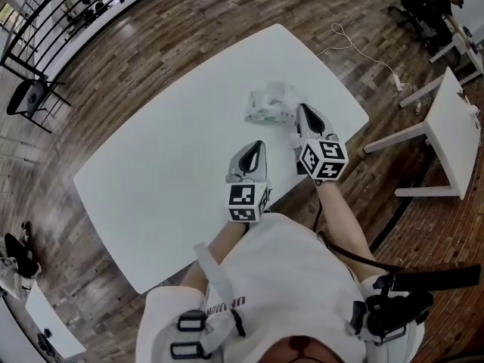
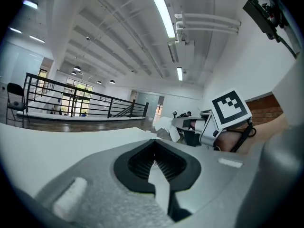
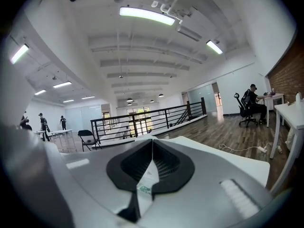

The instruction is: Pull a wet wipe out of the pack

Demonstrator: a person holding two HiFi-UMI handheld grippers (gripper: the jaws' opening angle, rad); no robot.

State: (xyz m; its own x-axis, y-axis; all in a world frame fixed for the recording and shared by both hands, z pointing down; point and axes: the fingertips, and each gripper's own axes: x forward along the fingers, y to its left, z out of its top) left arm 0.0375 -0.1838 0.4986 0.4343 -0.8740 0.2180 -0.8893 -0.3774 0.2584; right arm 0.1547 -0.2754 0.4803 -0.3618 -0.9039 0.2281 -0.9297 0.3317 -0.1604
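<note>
The wet wipe pack (image 1: pixel 266 106), white with green print and crumpled on top, lies on the white table (image 1: pixel 166 172) toward its far right. My right gripper (image 1: pixel 300 110) reaches its right edge. In the right gripper view the right gripper (image 3: pixel 152 144) is shut on a thin white piece with green print (image 3: pixel 145 182), seemingly the pack's flap. My left gripper (image 1: pixel 257 146) rests nearer me, apart from the pack. It is shut (image 2: pixel 153 144) with nothing seen held. The left gripper view shows the white pack (image 2: pixel 164 127) at the right gripper's tip.
The table's near edge (image 1: pixel 302 187) runs just below both grippers. A second white table (image 1: pixel 454 119) stands to the right on the wood floor. A white cable (image 1: pixel 363 51) lies on the floor beyond the table, and a black chair (image 1: pixel 30 97) stands far left.
</note>
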